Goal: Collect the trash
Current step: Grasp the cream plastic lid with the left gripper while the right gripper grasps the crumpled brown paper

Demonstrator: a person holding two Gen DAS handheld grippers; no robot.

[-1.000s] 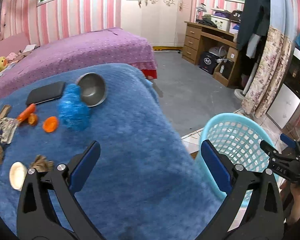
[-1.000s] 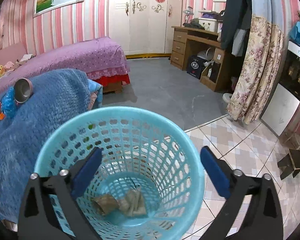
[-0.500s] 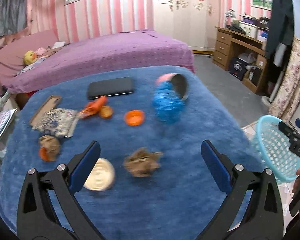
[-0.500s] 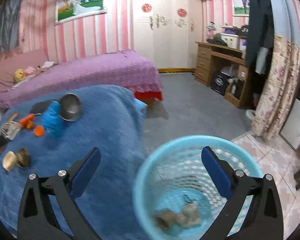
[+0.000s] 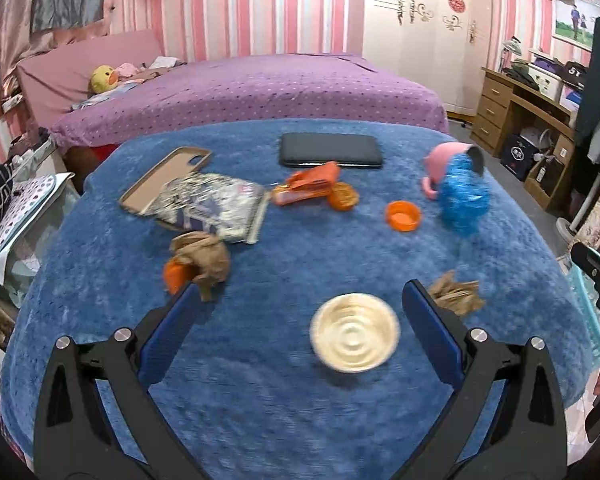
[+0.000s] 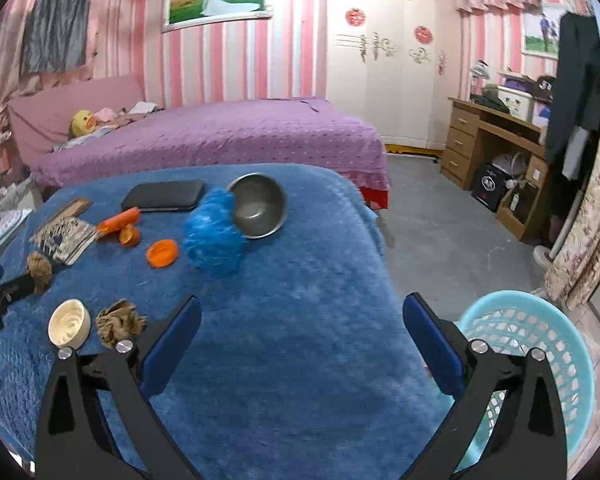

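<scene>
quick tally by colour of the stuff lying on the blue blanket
orange: 4 (wrapper, round piece, cap, piece under the paper wad)
brown: 3 (crumpled paper wad, second paper wad, phone case)
black: 1 (wallet)
blue: 1 (mesh puff)
silver: 1 (foil packet)
cream: 1 (round lid)
pink outside, steel inside: 1 (bowl)
total: 12
</scene>
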